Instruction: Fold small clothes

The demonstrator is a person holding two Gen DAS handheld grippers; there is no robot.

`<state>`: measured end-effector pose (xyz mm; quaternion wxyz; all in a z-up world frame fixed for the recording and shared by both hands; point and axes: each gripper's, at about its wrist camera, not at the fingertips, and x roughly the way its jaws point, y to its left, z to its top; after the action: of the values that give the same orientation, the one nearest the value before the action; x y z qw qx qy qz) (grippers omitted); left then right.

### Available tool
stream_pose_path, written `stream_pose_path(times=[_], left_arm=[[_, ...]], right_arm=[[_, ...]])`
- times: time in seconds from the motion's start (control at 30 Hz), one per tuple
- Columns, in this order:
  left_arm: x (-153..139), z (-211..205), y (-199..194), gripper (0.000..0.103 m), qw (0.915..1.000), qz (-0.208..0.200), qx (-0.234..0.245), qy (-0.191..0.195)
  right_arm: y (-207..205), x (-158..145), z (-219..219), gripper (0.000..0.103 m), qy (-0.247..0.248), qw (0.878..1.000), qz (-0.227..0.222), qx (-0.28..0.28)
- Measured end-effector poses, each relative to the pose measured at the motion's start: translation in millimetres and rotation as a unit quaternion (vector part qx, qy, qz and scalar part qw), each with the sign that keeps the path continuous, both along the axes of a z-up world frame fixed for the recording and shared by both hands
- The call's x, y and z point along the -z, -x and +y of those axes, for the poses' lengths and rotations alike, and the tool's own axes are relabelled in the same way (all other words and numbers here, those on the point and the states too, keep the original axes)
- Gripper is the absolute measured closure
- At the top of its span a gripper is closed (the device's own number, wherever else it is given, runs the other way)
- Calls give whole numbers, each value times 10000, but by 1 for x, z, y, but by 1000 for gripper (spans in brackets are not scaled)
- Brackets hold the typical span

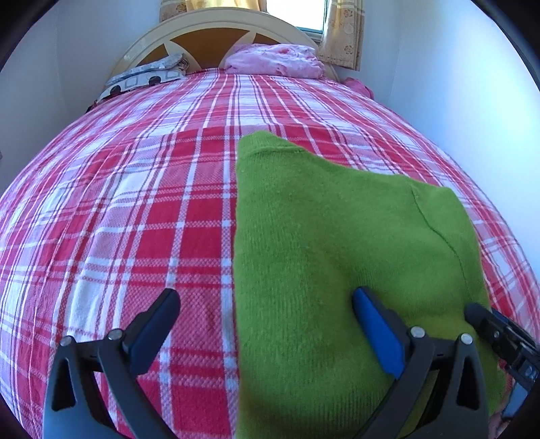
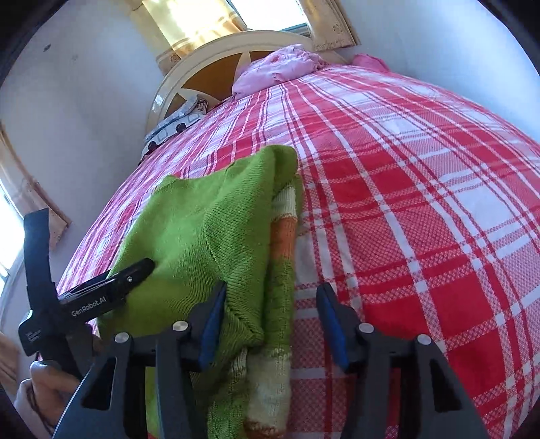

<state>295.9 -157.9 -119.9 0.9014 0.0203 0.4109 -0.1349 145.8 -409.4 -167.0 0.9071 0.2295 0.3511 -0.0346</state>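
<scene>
A small green knitted sweater (image 1: pixel 337 253) lies folded on the red plaid bedspread (image 1: pixel 135 202). In the right wrist view the sweater (image 2: pixel 202 229) shows a cream and orange striped sleeve (image 2: pixel 281 236) along its right edge. My left gripper (image 1: pixel 266 304) is open, its left finger over the bedspread and its right finger (image 1: pixel 374 324) over the sweater. My right gripper (image 2: pixel 273 310) is open, straddling the sweater's right edge and the striped sleeve. The right gripper (image 1: pixel 499 331) shows in the left wrist view at the sweater's right side; the left gripper (image 2: pixel 101 290) shows in the right wrist view.
A pink bundle of bedding (image 1: pixel 273 60) and a patterned pillow (image 1: pixel 145 76) lie at the curved headboard (image 1: pixel 209 30). White walls close in both sides of the bed. A curtained window (image 1: pixel 303 13) is behind the headboard.
</scene>
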Motion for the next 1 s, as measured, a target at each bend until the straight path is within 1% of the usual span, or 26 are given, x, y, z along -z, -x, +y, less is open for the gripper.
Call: stream_pose_path(times=[0.13, 0.17, 0.2, 0.27, 0.33, 0.43, 0.5, 0.6, 0.7, 0.8, 0.9, 0.97, 1.0], left_arm=[[0, 22, 9, 0, 9973, 381, -132, 617], [-2, 26, 13, 0, 9964, 430, -162, 715], [-3, 27, 16, 0, 9963, 427, -170, 724], [-9, 27, 24, 0, 9978, 284, -108, 581], [-18, 23, 33, 0, 9995, 30, 22, 304], [-29, 15, 44, 0, 9992, -342, 165, -116], [-32, 11, 46, 0, 9979, -506, 265, -319], [-31, 6, 44, 0, 9964, -584, 358, -491], [-30, 2, 37, 0, 9963, -564, 424, -488], [-28, -2, 26, 0, 9970, -413, 459, -459], [-21, -6, 16, 3, 9980, -166, 552, -246], [-13, -7, 11, 2, 9985, 0, 534, -150], [-11, -6, 10, 2, 9988, 38, 496, -18]], right_arm=[[0, 1, -3, 45, -106, 9999, -39, -10], [0, 2, -3, 45, -111, 9999, -45, -13], [1, 2, -4, 44, -126, 9999, -53, -14], [1, 2, -3, 44, -144, 9999, -60, -13], [2, 1, -4, 44, -188, 9998, -82, -11], [3, 2, -5, 43, -269, 9996, -114, -14], [4, 3, -7, 43, -334, 9993, -138, -20], [4, 4, -10, 42, -436, 9989, -173, -36], [4, 5, -12, 42, -489, 9986, -195, -48], [4, 5, -12, 41, -536, 9983, -213, -56], [5, 6, -13, 41, -582, 9980, -230, -65], [5, 6, -14, 40, -604, 9979, -240, -71], [5, 6, -14, 40, -611, 9978, -241, -74]])
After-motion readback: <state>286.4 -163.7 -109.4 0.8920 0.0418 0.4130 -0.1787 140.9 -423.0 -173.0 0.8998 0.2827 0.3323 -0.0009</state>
